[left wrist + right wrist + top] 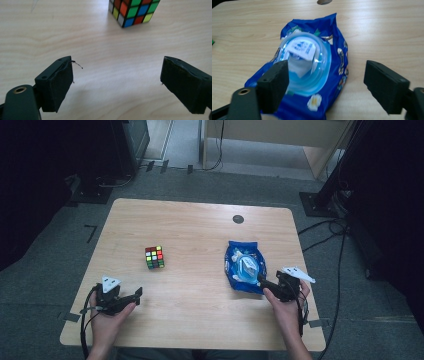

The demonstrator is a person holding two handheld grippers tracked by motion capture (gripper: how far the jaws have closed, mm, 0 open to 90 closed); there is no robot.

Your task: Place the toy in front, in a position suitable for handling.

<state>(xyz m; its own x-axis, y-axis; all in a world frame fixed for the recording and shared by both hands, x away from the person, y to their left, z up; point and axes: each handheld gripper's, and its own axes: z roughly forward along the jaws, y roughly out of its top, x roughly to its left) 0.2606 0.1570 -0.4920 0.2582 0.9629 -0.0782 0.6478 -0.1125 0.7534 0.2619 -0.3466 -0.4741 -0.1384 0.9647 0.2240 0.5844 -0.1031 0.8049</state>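
- High view: the left gripper sits near the counter's front left corner, held in the person's left hand, its fingers spread apart with nothing between them.
- Left gripper view: both black fingers stand wide over bare wood; the Rubik's cube lies ahead of them, well apart, at the top edge.
- High view: the Rubik's cube rests left of centre on the counter, clear of both grippers.
- High view: the blue wet-wipes pack lies flat right of centre, its pale plastic lid facing up.
- High view: the right gripper, in the right hand, points at the pack's near right edge.
- Right gripper view: the fingers are parted and grip nothing; the wet-wipes pack lies just beyond and below the left one, its lid flap raised with a white wipe showing.
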